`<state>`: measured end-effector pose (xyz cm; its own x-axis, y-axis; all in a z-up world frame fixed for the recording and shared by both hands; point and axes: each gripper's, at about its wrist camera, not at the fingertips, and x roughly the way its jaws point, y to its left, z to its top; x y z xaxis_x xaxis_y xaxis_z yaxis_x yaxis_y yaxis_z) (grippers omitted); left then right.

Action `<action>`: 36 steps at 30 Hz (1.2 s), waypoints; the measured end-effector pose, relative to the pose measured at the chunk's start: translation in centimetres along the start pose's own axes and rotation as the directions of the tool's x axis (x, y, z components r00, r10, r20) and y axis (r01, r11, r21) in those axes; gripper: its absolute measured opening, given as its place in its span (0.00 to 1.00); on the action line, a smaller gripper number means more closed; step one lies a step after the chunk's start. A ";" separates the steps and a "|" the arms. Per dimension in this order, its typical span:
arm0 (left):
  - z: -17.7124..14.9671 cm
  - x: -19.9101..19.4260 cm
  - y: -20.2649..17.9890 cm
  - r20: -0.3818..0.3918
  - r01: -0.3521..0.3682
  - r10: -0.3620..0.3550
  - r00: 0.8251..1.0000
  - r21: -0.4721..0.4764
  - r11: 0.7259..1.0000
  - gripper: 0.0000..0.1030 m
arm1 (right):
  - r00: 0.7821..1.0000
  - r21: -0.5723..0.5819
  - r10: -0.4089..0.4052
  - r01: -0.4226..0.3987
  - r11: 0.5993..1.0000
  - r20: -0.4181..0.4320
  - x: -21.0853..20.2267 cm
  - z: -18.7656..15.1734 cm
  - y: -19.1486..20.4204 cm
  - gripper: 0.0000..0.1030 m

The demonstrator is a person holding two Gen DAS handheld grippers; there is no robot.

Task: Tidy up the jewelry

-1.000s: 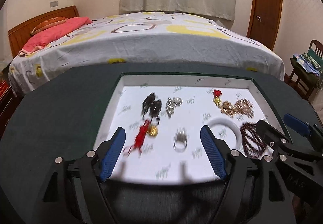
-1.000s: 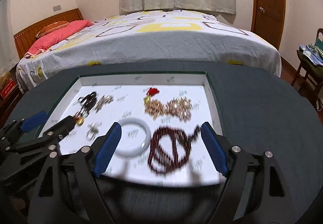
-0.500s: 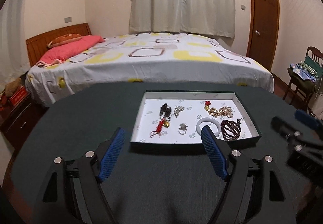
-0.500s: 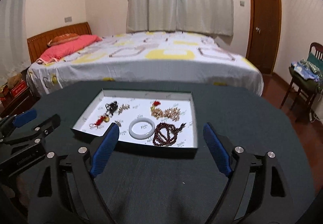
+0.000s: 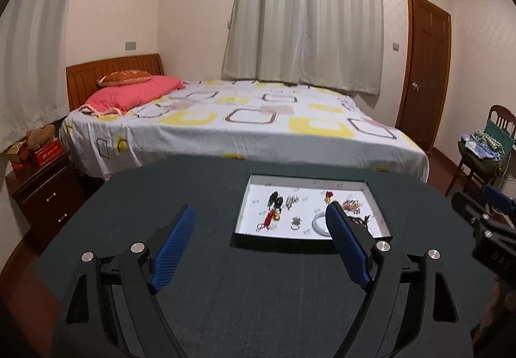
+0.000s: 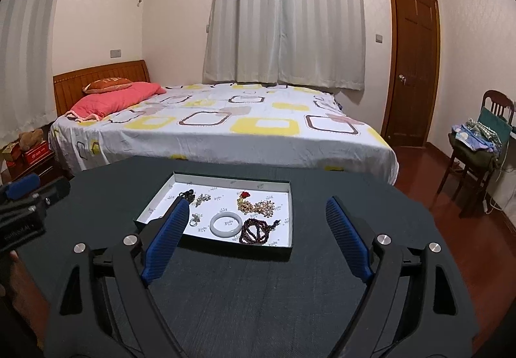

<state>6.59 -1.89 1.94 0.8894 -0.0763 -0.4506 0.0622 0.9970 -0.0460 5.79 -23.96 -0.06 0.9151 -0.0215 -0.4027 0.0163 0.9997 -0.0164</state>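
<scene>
Left wrist view: the left gripper (image 5: 259,230) hangs over the dark counter (image 5: 200,197), its jaws wide and opening further, with nothing between them but bare cloth. The tray (image 5: 375,203) sits right of centre, past the blue pads, so the gripper is well short of it; I judge it is held back here to take in the whole layout before a pick. In the white-lined tray the jewelry lies spread out, each piece apart: a black piece (image 5: 274,199) and a silver brooch (image 5: 292,200) along the far side, a red tassel (image 5: 268,220) and a ring (image 5: 296,222) nearer, a white bangle (image 5: 319,220) half hidden by the right pad. The right gripper's body shows at the frame's right edge.

Right wrist view: the right gripper (image 6: 254,230) also stands wide open and empty, jaws apart over the counter. The tray (image 6: 288,213) lies centre-left, its near wall between the pads. Here the bangle (image 6: 225,224) is in full view at the tray's near middle, dark red beads (image 6: 258,231) just to its right, a gold chain (image 6: 258,206) with a red knot behind them. No divider shows, so the pieces share one compartment. The spacing should leave room for the jaws around each piece.
</scene>
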 end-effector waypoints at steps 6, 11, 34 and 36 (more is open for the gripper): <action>0.2 -0.6 0.0 0.014 0.000 0.000 1.000 0.006 1.000 0.78 | 1.000 0.003 0.000 0.000 1.000 0.016 -0.9 0.2 -0.1 0.82; 0.2 -1.0 0.0 0.026 0.002 -0.002 1.000 -0.001 1.000 0.78 | 0.999 0.009 -0.004 0.004 1.000 0.035 -1.5 0.3 -0.2 0.82; 0.3 -1.1 0.2 0.028 0.020 -0.020 0.999 0.001 1.000 0.78 | 0.999 0.005 -0.004 0.004 1.000 0.051 -1.8 0.5 -0.1 0.82; 0.3 -1.1 0.2 0.028 0.020 -0.020 0.999 0.003 1.000 0.78 | 0.999 0.005 -0.004 0.004 1.000 0.052 -1.8 0.5 -0.1 0.82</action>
<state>5.76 -1.62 2.65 0.9006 -0.0954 -0.4241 0.0808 0.9954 -0.0524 4.36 -24.03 1.16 0.9345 -0.0251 -0.3550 0.0217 0.9997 -0.0136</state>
